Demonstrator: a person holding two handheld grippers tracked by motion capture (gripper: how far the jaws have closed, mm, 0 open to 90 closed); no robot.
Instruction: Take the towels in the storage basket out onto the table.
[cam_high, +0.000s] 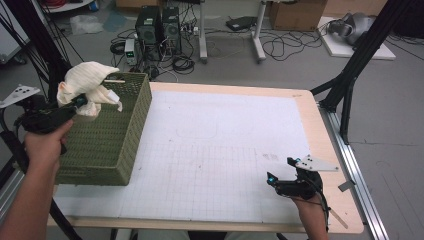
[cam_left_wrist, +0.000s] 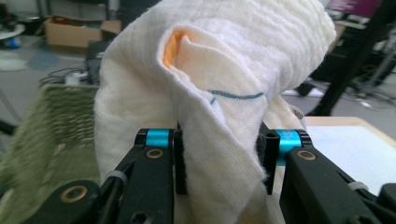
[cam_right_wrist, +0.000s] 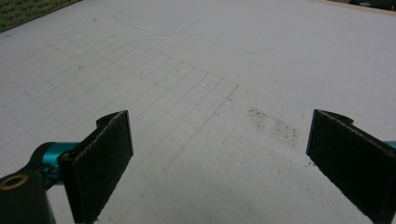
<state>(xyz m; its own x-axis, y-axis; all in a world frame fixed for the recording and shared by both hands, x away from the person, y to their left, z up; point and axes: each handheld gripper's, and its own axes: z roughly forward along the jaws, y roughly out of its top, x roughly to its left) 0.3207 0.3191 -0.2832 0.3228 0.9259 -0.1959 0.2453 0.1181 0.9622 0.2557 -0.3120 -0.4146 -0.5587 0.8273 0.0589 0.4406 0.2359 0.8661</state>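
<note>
A soft, cream ribbed cloth (cam_high: 89, 80) is bunching in loose folds at the upper left of the high view, above the near rim of a woven olive-green rectangular basket (cam_high: 107, 145). The left tool (cam_left_wrist: 223, 163) is pinching it between black padded jaws. At the lower right, the right tool (cam_high: 283, 175) is gaping wide and holding nothing over the white gridded mat (cam_high: 220, 150) on the pale wooden desk (cam_high: 325, 150).
</note>
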